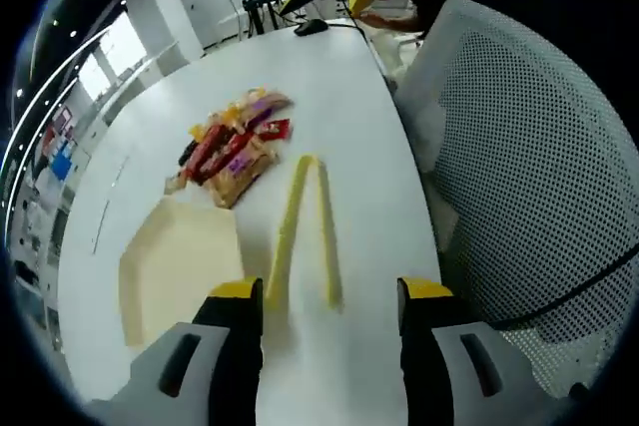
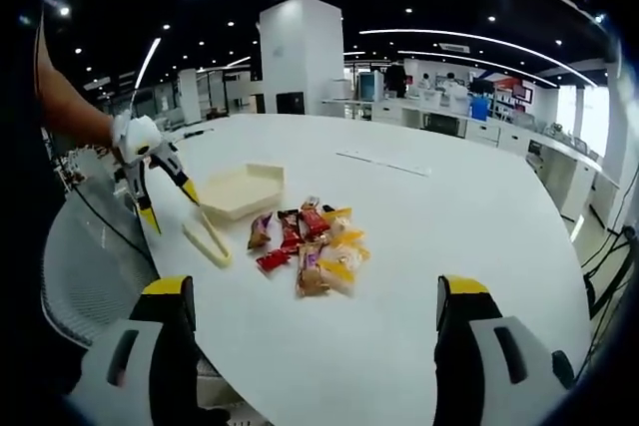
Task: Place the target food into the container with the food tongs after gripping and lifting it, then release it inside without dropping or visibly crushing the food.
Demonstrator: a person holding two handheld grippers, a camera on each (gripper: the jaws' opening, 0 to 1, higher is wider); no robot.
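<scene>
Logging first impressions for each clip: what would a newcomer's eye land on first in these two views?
Probably the bright heap of wrapped snacks in the middle of the white table, red and yellow against the bare surface. Beside it lie the pale yellow food tongs, untouched, next to the shallow cream container. The left gripper hangs open over the tongs' handle end, while the right gripper is open too, farther back.

white table (image 2: 479, 216) bears tongs (image 1: 305, 226), container (image 1: 180, 266), snacks (image 2: 310, 246).

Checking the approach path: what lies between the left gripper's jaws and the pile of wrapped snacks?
In the left gripper view, the yellow food tongs lie on the white table between the left gripper and the wrapped snacks.
</scene>
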